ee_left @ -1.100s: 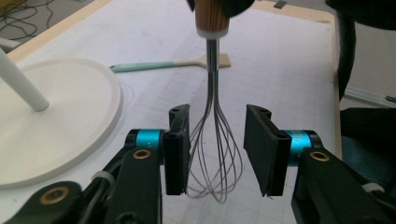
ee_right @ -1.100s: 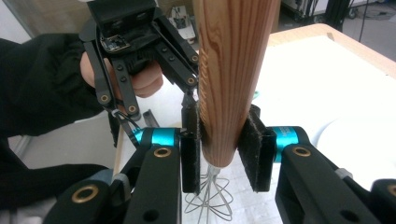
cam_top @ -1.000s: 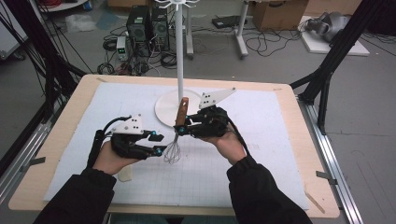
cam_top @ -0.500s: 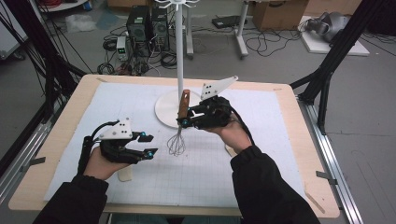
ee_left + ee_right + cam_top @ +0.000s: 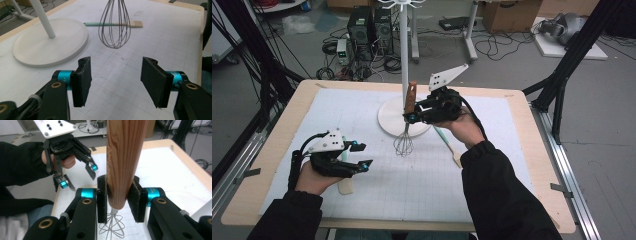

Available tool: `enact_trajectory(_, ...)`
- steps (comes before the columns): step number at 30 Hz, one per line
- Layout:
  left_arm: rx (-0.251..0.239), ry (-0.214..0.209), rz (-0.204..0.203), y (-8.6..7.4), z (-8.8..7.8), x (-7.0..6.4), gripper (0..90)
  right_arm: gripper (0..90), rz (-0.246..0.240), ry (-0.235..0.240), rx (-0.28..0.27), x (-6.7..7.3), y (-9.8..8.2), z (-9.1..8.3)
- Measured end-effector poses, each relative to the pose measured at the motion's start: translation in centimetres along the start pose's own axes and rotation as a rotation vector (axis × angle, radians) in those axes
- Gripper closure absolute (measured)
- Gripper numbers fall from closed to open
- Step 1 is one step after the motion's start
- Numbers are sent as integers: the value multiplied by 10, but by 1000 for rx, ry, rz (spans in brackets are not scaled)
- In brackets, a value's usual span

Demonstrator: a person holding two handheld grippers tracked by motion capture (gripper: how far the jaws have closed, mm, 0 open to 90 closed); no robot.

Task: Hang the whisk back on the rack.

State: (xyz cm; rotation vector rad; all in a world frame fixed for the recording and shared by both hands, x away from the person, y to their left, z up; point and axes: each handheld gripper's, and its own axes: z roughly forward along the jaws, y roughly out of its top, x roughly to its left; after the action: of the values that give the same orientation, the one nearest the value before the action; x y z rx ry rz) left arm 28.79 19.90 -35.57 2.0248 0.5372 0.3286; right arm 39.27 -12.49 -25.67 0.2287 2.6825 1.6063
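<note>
Wooden-handled whisk (image 5: 407, 122) hangs upright above the white mat (image 5: 492, 180), just in front of the stand's round white base (image 5: 388, 117), wire loops down and clear of the surface. Right gripper (image 5: 411, 116) clamps both pads on the wooden handle (image 5: 123, 162) near its lower end. Off to the near left, the left gripper (image 5: 360, 155) hovers low, jaws just been opening, nothing between them. A teal-handled brush (image 5: 112, 24) lies flat beyond the whisk.
</note>
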Motion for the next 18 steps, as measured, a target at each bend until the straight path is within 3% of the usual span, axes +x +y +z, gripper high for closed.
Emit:
enact_trajectory(10, 0, 29, -13, -3, -3, 3, 374, 713, -8, -18, 22, -13, 16, 0)
enact_trajectory(18, 2, 28, -17, -5, -3, 5, 367, 713, -17, -41, 21, -22, 31, -5)
